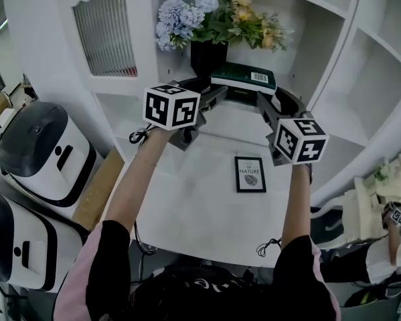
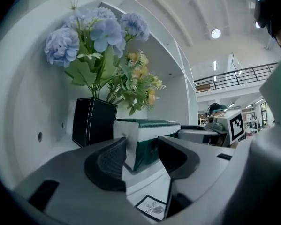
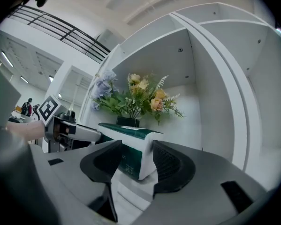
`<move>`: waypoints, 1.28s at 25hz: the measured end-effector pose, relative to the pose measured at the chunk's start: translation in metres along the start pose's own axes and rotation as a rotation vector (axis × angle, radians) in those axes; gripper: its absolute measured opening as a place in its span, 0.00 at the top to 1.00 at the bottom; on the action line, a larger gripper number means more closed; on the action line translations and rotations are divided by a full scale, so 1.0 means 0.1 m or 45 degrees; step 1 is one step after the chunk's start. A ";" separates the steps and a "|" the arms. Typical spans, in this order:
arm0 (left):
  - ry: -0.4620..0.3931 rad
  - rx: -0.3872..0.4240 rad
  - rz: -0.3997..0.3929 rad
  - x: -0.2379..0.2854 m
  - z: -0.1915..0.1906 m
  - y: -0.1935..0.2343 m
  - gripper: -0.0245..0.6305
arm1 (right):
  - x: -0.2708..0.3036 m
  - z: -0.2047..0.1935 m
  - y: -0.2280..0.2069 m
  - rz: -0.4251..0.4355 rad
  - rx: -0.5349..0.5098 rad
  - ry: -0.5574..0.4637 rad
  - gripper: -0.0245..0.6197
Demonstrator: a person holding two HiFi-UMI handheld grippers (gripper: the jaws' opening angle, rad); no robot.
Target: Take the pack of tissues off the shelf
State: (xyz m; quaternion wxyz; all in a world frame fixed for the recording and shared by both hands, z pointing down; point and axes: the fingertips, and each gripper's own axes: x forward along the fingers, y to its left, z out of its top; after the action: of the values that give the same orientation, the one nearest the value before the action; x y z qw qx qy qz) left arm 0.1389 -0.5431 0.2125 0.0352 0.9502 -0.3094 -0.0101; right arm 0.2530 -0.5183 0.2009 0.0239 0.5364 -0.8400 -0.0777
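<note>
The pack of tissues (image 1: 244,79), dark green on top with white sides, lies on the white shelf (image 1: 237,116) in front of a black vase. My left gripper (image 1: 210,99) reaches toward its left end and my right gripper (image 1: 270,105) toward its right end. In the left gripper view the pack (image 2: 147,137) shows in the gap of the left gripper (image 2: 142,153), whose jaws stand wide apart and do not press on it. The right gripper view shows the pack (image 3: 131,142) ahead of the right gripper (image 3: 136,156), which is also open.
The black vase (image 1: 207,55) holds blue and yellow flowers just behind the pack. A framed card (image 1: 250,174) lies on the lower white ledge. A ribbed cabinet door (image 1: 106,32) stands at the left. White and grey appliances (image 1: 43,152) sit on the floor at the left.
</note>
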 end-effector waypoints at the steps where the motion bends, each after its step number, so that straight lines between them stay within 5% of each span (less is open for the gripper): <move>1: -0.012 -0.001 0.003 0.01 0.00 0.00 0.64 | 0.00 -0.01 0.00 -0.005 -0.011 0.000 0.62; 8: -0.027 0.153 0.057 -0.11 0.01 -0.08 0.65 | -0.10 -0.02 0.07 -0.042 -0.109 -0.001 0.64; 18: -0.135 0.180 0.059 -0.67 0.03 -0.35 0.64 | -0.49 0.12 0.55 -0.034 -0.132 -0.088 0.65; 32: -0.154 0.333 0.127 -1.76 -0.50 -0.73 0.65 | -1.08 -0.25 1.57 -0.043 -0.053 -0.018 0.65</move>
State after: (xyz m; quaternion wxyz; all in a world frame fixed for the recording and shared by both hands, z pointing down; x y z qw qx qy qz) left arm 0.0413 -0.3777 0.2569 -0.1070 0.9279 -0.3564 -0.0253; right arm 0.1609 -0.3581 0.2545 0.0277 0.5494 -0.8292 -0.0992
